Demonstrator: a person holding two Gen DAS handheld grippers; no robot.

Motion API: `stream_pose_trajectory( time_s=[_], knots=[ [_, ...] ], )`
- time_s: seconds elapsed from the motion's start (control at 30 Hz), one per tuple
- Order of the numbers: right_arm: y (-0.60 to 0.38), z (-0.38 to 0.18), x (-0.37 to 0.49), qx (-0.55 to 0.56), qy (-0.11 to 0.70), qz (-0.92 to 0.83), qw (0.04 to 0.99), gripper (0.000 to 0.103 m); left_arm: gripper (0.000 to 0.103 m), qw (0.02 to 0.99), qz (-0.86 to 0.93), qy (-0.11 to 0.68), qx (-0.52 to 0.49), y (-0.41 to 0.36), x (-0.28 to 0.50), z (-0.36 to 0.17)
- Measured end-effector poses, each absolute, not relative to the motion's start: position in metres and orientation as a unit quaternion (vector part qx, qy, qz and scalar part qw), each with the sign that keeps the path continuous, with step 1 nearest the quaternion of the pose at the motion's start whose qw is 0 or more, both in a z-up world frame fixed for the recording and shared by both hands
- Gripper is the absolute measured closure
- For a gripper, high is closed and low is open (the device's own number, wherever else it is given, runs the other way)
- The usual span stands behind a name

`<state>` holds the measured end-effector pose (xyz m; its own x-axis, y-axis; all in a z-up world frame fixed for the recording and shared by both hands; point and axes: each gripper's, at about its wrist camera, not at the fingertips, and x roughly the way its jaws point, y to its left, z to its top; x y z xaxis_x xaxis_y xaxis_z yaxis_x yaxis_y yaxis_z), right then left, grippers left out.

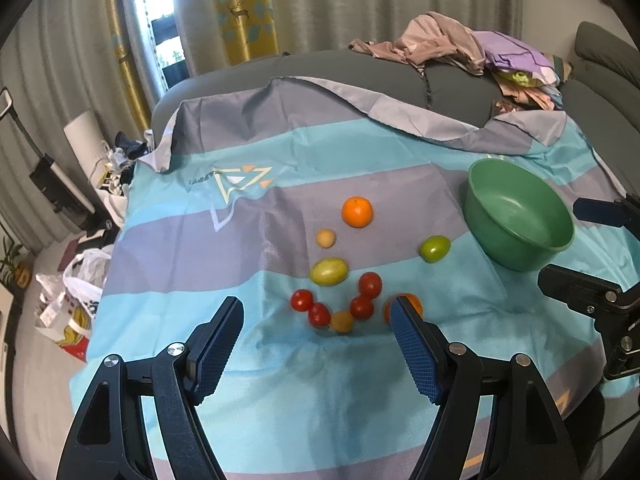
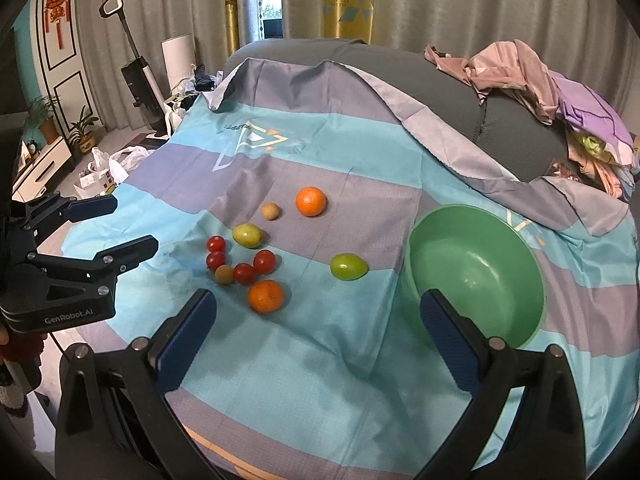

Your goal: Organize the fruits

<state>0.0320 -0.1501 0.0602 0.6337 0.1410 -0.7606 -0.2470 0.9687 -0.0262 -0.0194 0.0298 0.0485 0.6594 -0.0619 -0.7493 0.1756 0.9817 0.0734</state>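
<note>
Green bowl [image 2: 476, 276]: right side of striped cloth [image 2: 320, 152], nothing visible inside.
Fruits: near orange [image 2: 265, 296], far orange [image 2: 311, 201], cherry tomatoes [image 2: 264, 261] clustered left of bowl; green fruit [image 2: 348, 267] between.
Left gripper [image 1: 316, 322]: jaws spread, nothing held.
Right gripper [image 2: 316, 314]: jaws spread, nothing held.

fruits [image 2: 256, 258] loose on cloth [image 2: 320, 360] | bowl [image 2: 532, 332] empty | R hand-held gripper [image 2: 316, 308] open

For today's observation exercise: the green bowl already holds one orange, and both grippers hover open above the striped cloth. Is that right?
Not quite. The green bowl is empty, as the right wrist view shows; both oranges lie on the striped cloth. The left gripper and right gripper are indeed open.
</note>
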Motion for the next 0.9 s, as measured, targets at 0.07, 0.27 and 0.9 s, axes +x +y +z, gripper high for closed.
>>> stream_pose_trajectory(
  time_s=[0.07, 0.27, 0.9],
  knots=[
    [-0.15, 0.061, 0.032, -0.064, 0.414, 0.107, 0.902, 0.0, 0.027, 0.908, -0.067, 0.408, 0.071, 0.029, -0.019, 0.048],
    [-0.15, 0.06, 0.031, -0.06, 0.412, 0.108, 0.903, 0.0, 0.027, 0.908, -0.071, 0.408, 0.069, 0.028, -0.02, 0.045],
    [-0.148, 0.055, 0.036, -0.05, 0.417, 0.116, 0.9, 0.0, 0.027, 0.905, -0.092, 0.411, 0.056, 0.024, -0.012, 0.037]
  ],
)
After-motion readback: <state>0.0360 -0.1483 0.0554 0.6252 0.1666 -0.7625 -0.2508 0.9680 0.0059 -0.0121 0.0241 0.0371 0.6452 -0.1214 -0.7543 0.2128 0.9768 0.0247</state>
